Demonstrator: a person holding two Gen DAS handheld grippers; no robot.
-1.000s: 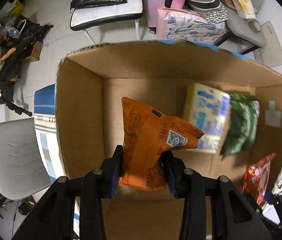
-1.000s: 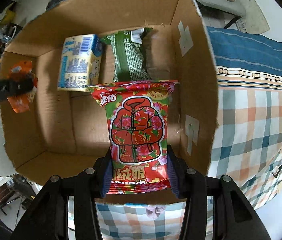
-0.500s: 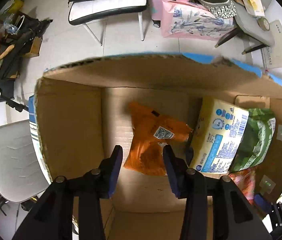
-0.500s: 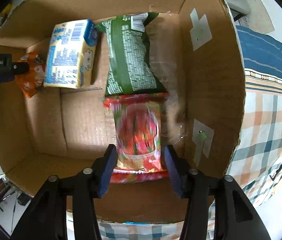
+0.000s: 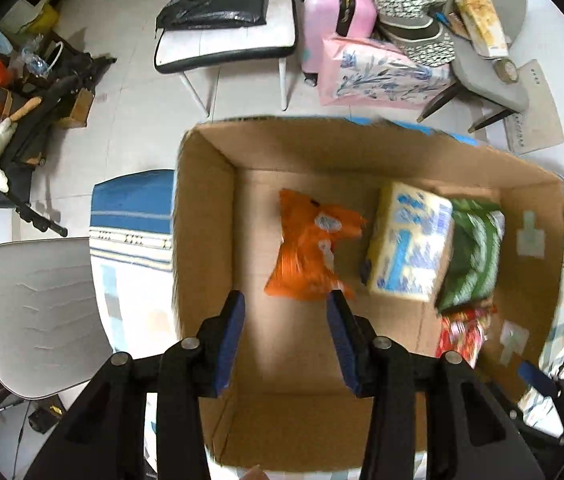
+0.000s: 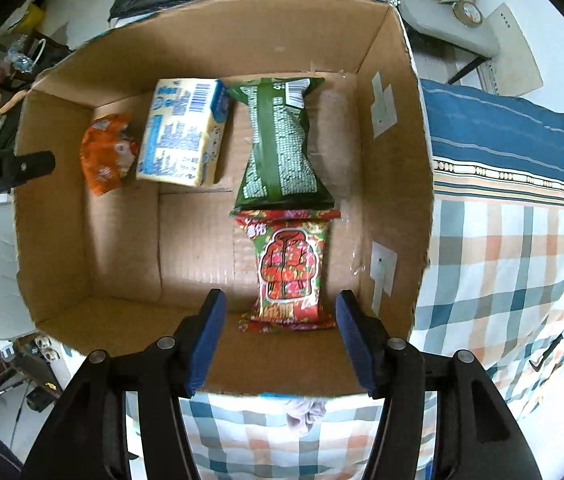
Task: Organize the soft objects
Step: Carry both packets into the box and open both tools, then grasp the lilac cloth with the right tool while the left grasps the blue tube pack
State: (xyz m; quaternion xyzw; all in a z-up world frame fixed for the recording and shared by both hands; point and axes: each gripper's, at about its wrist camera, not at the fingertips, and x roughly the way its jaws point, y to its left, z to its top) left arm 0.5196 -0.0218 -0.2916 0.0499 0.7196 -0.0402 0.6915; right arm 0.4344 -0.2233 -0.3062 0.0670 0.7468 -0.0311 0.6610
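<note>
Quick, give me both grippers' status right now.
Left gripper: open, empty, above the orange bag.
Right gripper: open, empty, above the red packet.

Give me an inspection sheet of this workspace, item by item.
Surface: plaid cloth under the cardboard box.
Job's things: orange packet, yellow-blue pack, green bag and red floral packet all lie on the box floor; the red packet's top edge meets the green bag.
Clutter: crumpled bit of fabric on the cloth in front of the box.
Grippers: left tongs and right tongs open, empty.
Cables: nothing seen.
Surroundings: white chair, pink suitcase, black bag.
</note>
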